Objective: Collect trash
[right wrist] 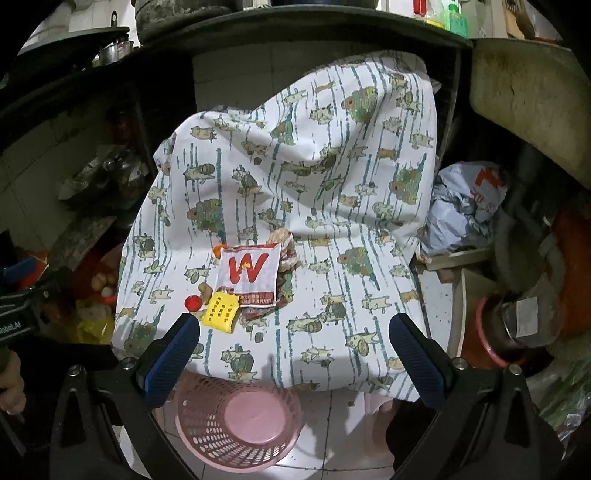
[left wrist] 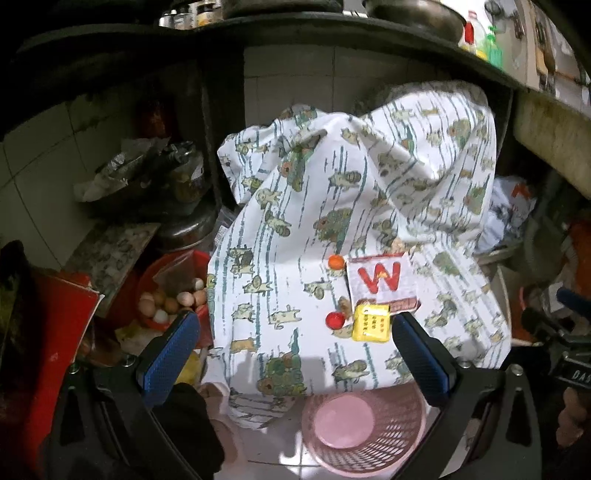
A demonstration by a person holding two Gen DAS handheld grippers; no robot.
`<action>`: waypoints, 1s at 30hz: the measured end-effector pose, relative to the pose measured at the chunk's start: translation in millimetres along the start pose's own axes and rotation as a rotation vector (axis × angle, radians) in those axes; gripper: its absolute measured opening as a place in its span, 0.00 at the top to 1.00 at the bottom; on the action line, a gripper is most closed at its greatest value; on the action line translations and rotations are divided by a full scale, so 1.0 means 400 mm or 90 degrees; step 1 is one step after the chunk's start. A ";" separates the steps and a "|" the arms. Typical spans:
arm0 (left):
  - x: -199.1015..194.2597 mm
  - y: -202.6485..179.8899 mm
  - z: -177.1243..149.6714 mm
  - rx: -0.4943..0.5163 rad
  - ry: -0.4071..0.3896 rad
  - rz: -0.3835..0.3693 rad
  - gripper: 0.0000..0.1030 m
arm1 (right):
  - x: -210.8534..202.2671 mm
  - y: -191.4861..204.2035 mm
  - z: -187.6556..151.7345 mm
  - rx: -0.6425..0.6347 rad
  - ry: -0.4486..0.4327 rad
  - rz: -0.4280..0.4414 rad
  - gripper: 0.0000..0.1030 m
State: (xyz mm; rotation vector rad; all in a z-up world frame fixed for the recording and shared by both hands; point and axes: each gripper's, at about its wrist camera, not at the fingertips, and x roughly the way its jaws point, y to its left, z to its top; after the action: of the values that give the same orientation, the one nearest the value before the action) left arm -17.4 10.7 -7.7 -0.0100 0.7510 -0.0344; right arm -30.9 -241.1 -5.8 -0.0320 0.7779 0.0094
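Observation:
Trash lies on a white patterned cloth (left wrist: 295,229) (right wrist: 295,184): a white wrapper with a red W (left wrist: 380,278) (right wrist: 249,271), a yellow packet (left wrist: 371,323) (right wrist: 219,312), a red cap (left wrist: 335,319) (right wrist: 192,302), an orange cap (left wrist: 336,261) and a crumpled wrapper (right wrist: 286,254). An empty pink mesh basket (left wrist: 364,430) (right wrist: 236,424) stands on the floor below the cloth's near edge. My left gripper (left wrist: 295,343) is open, just short of the yellow packet. My right gripper (right wrist: 295,343) is open above the cloth's near edge, the trash ahead to its left.
A red bowl of eggs (left wrist: 173,295) sits left of the cloth. A dark shelf with pots (left wrist: 155,177) is at the left. A grey plastic bag (right wrist: 465,206) and a red-rimmed container (right wrist: 495,332) are at the right. A dark counter edge (left wrist: 332,26) runs overhead.

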 end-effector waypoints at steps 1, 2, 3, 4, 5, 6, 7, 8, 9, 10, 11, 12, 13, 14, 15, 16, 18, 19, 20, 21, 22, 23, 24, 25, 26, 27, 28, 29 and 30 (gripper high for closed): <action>-0.003 0.002 0.001 -0.001 -0.007 0.003 0.00 | -0.003 -0.002 0.001 0.000 -0.004 0.003 0.00; -0.004 0.003 0.002 0.000 -0.012 0.010 0.00 | -0.007 -0.004 0.001 0.001 -0.007 0.008 0.00; -0.003 0.004 0.002 0.002 -0.014 0.016 0.00 | -0.010 -0.006 0.002 0.000 -0.009 0.016 0.00; -0.006 -0.003 -0.002 0.002 -0.013 0.017 0.00 | -0.011 -0.005 0.004 -0.002 -0.008 0.024 0.00; -0.001 -0.002 -0.003 0.000 -0.007 0.014 0.00 | -0.012 -0.005 0.005 -0.004 -0.007 0.032 0.03; 0.003 -0.001 -0.003 -0.004 0.000 0.009 0.00 | -0.014 -0.005 0.007 -0.005 -0.006 0.039 0.06; 0.006 0.000 -0.003 -0.007 0.004 0.007 0.00 | -0.016 -0.006 0.007 -0.005 -0.006 0.041 0.11; 0.007 -0.001 -0.003 -0.006 0.005 0.010 0.00 | -0.017 -0.008 0.006 -0.004 -0.005 0.041 0.13; 0.007 -0.002 -0.003 -0.002 0.005 0.015 0.00 | -0.017 -0.009 0.005 -0.003 -0.004 0.041 0.13; 0.008 -0.003 -0.003 0.000 0.004 0.017 0.00 | -0.016 -0.012 0.004 -0.001 -0.003 0.042 0.13; 0.008 -0.004 -0.003 0.002 0.003 0.016 0.00 | -0.016 -0.015 0.003 0.001 -0.002 0.045 0.13; 0.008 -0.004 -0.003 0.002 0.003 0.014 0.00 | -0.016 -0.017 0.002 0.002 0.001 0.049 0.13; 0.009 -0.005 -0.004 0.003 0.004 0.011 0.00 | -0.016 -0.018 0.000 0.003 0.002 0.052 0.13; 0.005 -0.014 -0.010 0.003 0.005 0.010 0.00 | -0.017 -0.018 0.000 0.003 0.002 0.053 0.13; 0.007 -0.016 -0.011 0.005 0.006 0.008 0.00 | -0.017 -0.018 0.001 0.002 0.000 0.050 0.13; 0.010 -0.018 -0.012 0.006 0.008 0.008 0.00 | -0.020 -0.017 0.000 -0.002 -0.004 0.044 0.13; 0.016 -0.022 -0.012 0.006 0.014 0.006 0.00 | -0.027 -0.015 -0.004 -0.006 -0.017 0.018 0.13; 0.018 -0.021 -0.011 0.003 0.014 0.005 0.00 | -0.028 -0.014 -0.005 -0.005 -0.023 0.005 0.13; 0.018 -0.020 -0.011 -0.001 0.012 0.004 0.00 | -0.029 -0.014 -0.007 -0.001 -0.030 -0.007 0.13; 0.020 -0.021 -0.011 0.000 0.013 0.005 0.00 | -0.024 -0.014 -0.009 0.003 -0.028 -0.015 0.13; 0.021 -0.020 -0.012 0.004 0.012 0.013 0.00 | -0.019 -0.016 -0.005 0.004 -0.022 -0.012 0.14; 0.024 -0.020 -0.013 0.008 0.012 0.020 0.01 | -0.014 -0.015 -0.001 0.003 -0.014 -0.005 0.21; 0.031 -0.021 -0.013 0.013 0.016 0.021 0.01 | -0.005 -0.012 0.007 -0.001 -0.001 0.005 0.25; 0.042 -0.020 -0.013 0.012 0.024 0.025 0.01 | 0.003 -0.008 0.014 -0.004 0.010 0.011 0.33; 0.052 -0.017 -0.014 0.007 0.031 0.030 0.01 | 0.014 -0.004 0.028 -0.007 0.024 0.014 0.42; 0.061 -0.012 -0.014 0.002 0.036 0.036 0.01 | 0.021 -0.001 0.040 -0.010 0.033 0.014 0.49; 0.071 -0.009 -0.011 -0.003 0.042 0.042 0.01 | 0.034 0.005 0.058 -0.019 0.047 0.016 0.58; 0.081 -0.008 -0.005 -0.004 0.049 0.044 0.01 | 0.046 0.011 0.077 -0.034 0.061 0.028 0.61; 0.093 -0.012 0.006 0.001 0.061 0.040 0.01 | 0.057 0.016 0.100 -0.048 0.073 0.045 0.61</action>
State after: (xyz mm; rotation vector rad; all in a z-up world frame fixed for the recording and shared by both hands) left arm 11.0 4.6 -31.2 0.0171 0.8463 0.0246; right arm 13.4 -233.4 6.4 -0.0773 0.8929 0.1043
